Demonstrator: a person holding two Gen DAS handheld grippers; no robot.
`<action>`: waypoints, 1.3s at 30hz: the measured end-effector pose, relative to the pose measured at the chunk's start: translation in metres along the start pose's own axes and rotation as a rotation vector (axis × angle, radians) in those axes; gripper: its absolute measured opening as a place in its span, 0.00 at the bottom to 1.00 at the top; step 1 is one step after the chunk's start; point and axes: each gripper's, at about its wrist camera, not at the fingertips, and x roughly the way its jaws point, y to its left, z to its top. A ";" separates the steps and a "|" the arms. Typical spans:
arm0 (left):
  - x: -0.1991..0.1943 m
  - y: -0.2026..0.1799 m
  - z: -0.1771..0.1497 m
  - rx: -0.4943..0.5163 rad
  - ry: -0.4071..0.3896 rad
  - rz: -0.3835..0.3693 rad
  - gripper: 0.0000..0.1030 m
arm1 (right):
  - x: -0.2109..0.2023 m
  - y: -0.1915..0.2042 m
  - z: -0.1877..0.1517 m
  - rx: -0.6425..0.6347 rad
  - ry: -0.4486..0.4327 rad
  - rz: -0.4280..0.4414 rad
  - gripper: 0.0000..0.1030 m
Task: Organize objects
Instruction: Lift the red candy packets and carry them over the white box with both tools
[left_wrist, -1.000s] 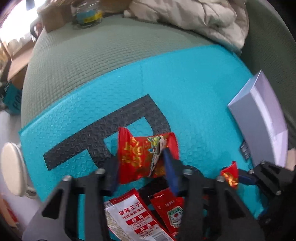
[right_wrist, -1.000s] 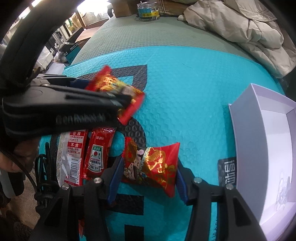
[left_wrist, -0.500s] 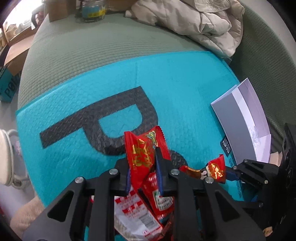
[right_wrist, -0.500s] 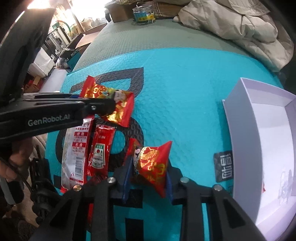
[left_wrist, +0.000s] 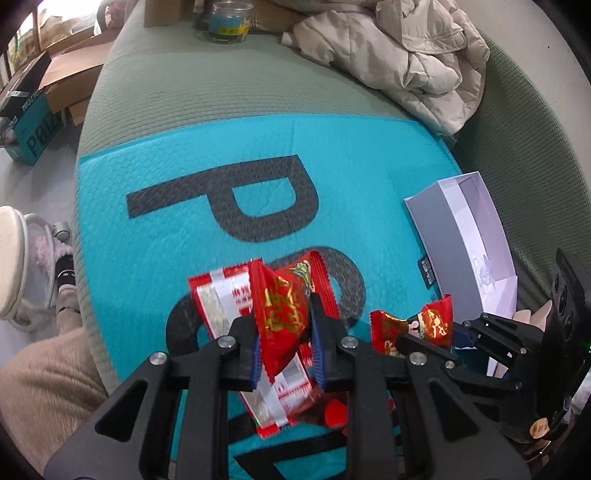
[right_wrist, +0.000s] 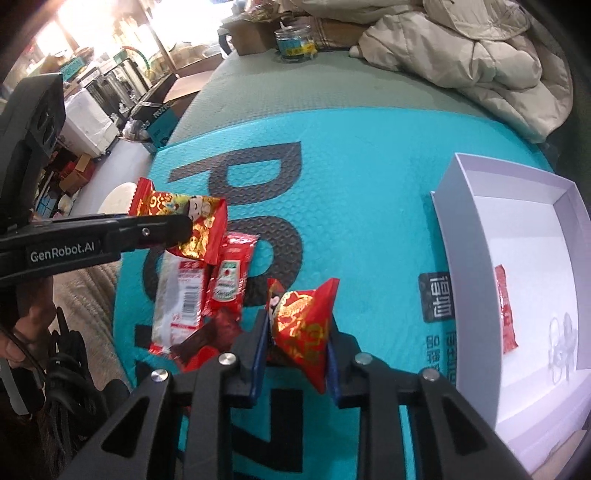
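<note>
My left gripper (left_wrist: 282, 325) is shut on a red and gold snack packet (left_wrist: 284, 306), held clear above the teal mat (left_wrist: 184, 192). My right gripper (right_wrist: 297, 332) has a second red packet (right_wrist: 306, 321) pinched between its jaws, which are still closing on it. Each gripper also shows in the other's view: the left gripper (right_wrist: 181, 230) with its packet (right_wrist: 192, 214), and the right gripper's packet (left_wrist: 424, 325). A white barcode packet (right_wrist: 177, 299) and a ketchup sachet (right_wrist: 227, 280) lie on the mat below. The white box (right_wrist: 461, 240) to the right holds one red sachet (right_wrist: 506, 310).
A beige jacket (left_wrist: 406, 48) and a glass jar (left_wrist: 225, 18) sit at the far edge of the grey-green surface. Cardboard boxes and a teal carton (left_wrist: 29, 125) stand on the floor to the left. A person's hand (right_wrist: 29, 332) grips the left tool.
Both grippers have closed on their red packets and lifted them off the mat. The barcode packet and ketchup sachet stayed where they lay.
</note>
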 end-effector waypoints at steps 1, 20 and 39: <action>-0.004 -0.001 -0.003 0.001 -0.004 0.000 0.19 | -0.003 0.002 -0.002 -0.004 -0.003 0.002 0.26; -0.087 -0.036 -0.033 0.032 -0.152 0.039 0.19 | -0.080 0.031 -0.027 -0.086 -0.138 0.018 0.25; -0.168 -0.089 -0.036 0.125 -0.290 0.107 0.19 | -0.167 0.048 -0.033 -0.181 -0.285 0.009 0.25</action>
